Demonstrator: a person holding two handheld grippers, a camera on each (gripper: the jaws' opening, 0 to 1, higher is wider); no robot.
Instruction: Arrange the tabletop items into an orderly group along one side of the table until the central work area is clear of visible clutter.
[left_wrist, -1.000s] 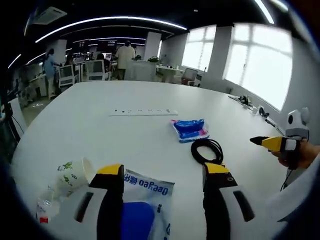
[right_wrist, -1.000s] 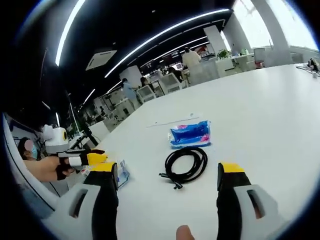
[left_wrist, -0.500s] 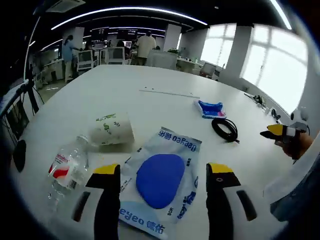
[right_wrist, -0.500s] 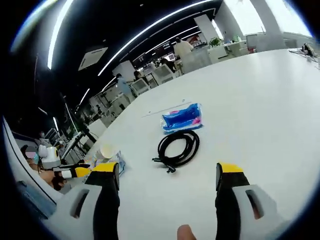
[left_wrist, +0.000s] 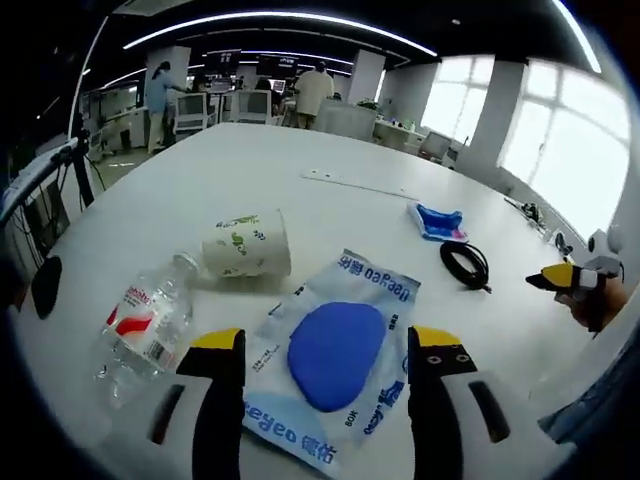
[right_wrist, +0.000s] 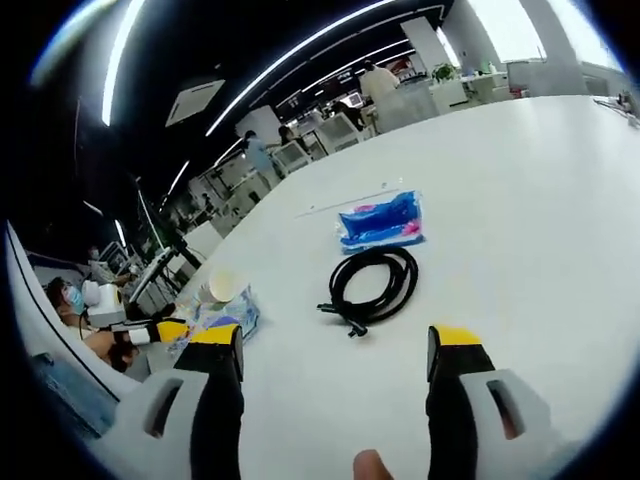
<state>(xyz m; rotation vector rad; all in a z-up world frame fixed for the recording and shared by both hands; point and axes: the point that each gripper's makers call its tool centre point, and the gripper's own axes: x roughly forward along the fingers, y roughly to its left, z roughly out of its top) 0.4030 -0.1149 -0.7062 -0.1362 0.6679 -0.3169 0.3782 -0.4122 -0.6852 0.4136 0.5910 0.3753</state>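
1. Left gripper view: the left gripper (left_wrist: 322, 345) hangs over the white worktop (left_wrist: 200, 190) with its fingers spread and nothing between them.
2. A blue-and-white pouch (left_wrist: 335, 352) lies flat between and just ahead of those fingers.
3. A clear water bottle (left_wrist: 146, 326) lies on its side just left of the pouch; a paper cup (left_wrist: 247, 244), also on its side, lies just beyond the bottle.
4. Farther right sit a black coiled cable (left_wrist: 466, 264) and, past it, a small blue packet (left_wrist: 438, 222). The right gripper (left_wrist: 560, 278) shows at the far right edge, held in a hand.
5. Right gripper view: the right gripper (right_wrist: 335, 350) has its fingers spread and empty.
6. The black coiled cable (right_wrist: 371, 284) lies ahead, the small blue packet (right_wrist: 382, 221) just beyond it, apart from the cable.
7. At left, the paper cup (right_wrist: 222, 285) and blue-and-white pouch (right_wrist: 222, 313) lie near the worktop's edge, with the left gripper (right_wrist: 165, 331) just beside them.
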